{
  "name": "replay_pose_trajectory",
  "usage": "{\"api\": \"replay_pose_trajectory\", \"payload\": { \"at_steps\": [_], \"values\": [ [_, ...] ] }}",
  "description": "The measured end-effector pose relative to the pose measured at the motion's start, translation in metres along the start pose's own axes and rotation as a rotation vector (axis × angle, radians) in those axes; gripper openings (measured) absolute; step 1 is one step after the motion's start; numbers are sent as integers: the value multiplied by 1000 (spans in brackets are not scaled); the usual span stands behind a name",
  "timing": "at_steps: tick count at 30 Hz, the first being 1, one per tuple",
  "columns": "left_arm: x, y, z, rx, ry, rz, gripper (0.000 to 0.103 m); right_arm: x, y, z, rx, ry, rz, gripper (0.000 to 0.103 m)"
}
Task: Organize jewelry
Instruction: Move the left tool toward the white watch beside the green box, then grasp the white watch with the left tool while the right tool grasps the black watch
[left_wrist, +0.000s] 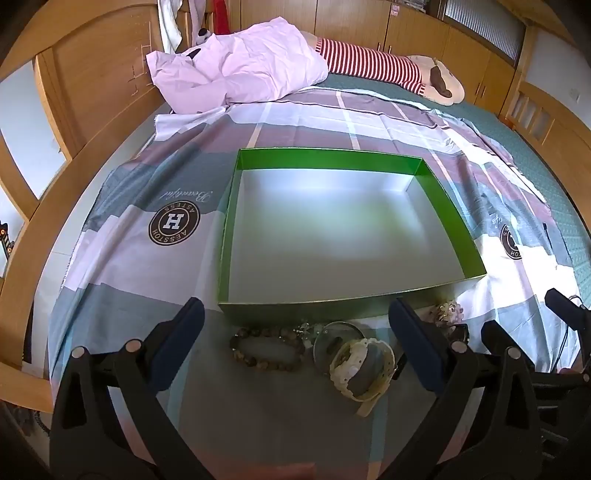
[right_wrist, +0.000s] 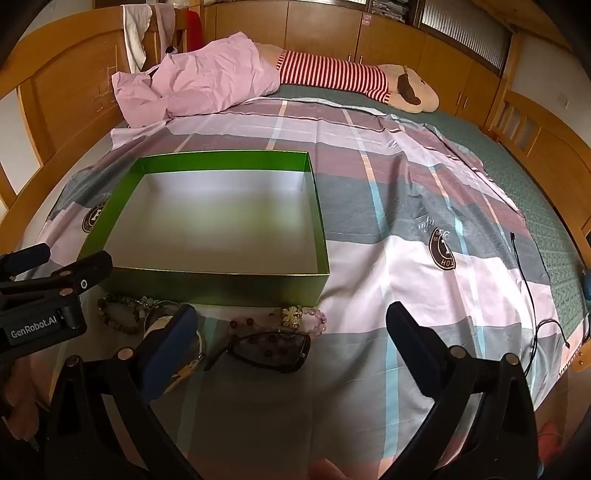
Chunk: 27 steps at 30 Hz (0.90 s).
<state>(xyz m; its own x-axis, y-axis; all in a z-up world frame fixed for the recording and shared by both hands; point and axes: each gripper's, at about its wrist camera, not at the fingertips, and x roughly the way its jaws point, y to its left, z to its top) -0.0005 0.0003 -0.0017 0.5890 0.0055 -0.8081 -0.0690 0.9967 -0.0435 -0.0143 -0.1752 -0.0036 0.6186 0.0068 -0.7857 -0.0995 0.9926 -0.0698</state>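
An open green box with a pale inside stands on the bed; it also shows in the right wrist view. In front of it lie a brown bead bracelet, a cream watch, a silver ring-shaped piece, a pink bead bracelet with a gold flower and dark sunglasses. My left gripper is open above the bracelet and watch. My right gripper is open above the sunglasses. Nothing is held.
The patterned bedspread covers the bed. A pink pillow and a striped plush toy lie at the far end. Wooden bed frame runs along the left. A thin black cable lies at the right.
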Motion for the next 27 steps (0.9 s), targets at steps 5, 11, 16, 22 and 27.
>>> {"api": "replay_pose_trajectory", "payload": {
  "at_steps": [5, 11, 16, 22, 27],
  "values": [
    [3, 0, -2, 6, 5, 1, 99, 0, 0, 0, 0, 4, 6, 100],
    [6, 1, -3, 13, 18, 7, 99, 6, -1, -4, 1, 15, 9, 100],
    [15, -2, -6, 30, 58, 26, 99, 14, -4, -7, -7, 48, -3, 100],
    [39, -2, -18, 82, 164, 29, 88, 42, -16, -22, -26, 129, 19, 93],
    [56, -14, -32, 153, 246, -24, 73, 62, -22, -30, 3, 177, 52, 58]
  ]
}}
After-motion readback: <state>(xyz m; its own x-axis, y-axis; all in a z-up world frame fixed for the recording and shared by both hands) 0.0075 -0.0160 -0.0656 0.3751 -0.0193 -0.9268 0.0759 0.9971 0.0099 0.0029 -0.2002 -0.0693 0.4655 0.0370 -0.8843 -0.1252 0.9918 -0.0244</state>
